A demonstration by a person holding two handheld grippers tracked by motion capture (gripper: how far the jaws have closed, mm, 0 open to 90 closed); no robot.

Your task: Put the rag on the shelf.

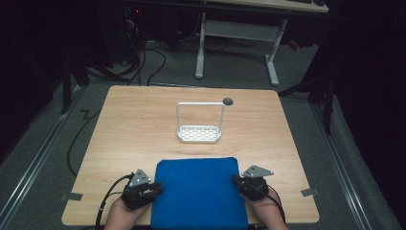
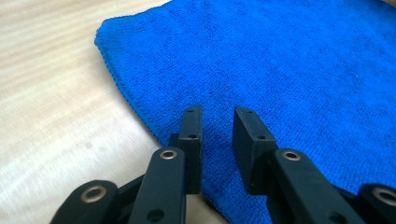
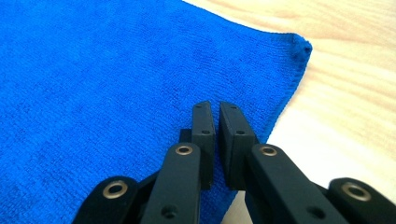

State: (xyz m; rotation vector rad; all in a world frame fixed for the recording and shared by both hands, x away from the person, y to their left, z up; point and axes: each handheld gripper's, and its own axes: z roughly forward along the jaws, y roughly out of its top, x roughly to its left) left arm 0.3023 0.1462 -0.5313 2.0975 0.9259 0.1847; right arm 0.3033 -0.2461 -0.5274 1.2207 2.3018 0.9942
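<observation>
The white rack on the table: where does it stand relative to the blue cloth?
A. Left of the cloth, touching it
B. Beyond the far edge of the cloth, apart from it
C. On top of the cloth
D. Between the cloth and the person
B: in the high view the white rack stands past the far edge of the blue cloth, with bare wood between them.

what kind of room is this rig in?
Most likely a lab or workshop set up for recording, not a home. A lone wooden table stands on grey carpet in a dark room, loose cables run over the floor, and a white-legged desk stands behind.
</observation>
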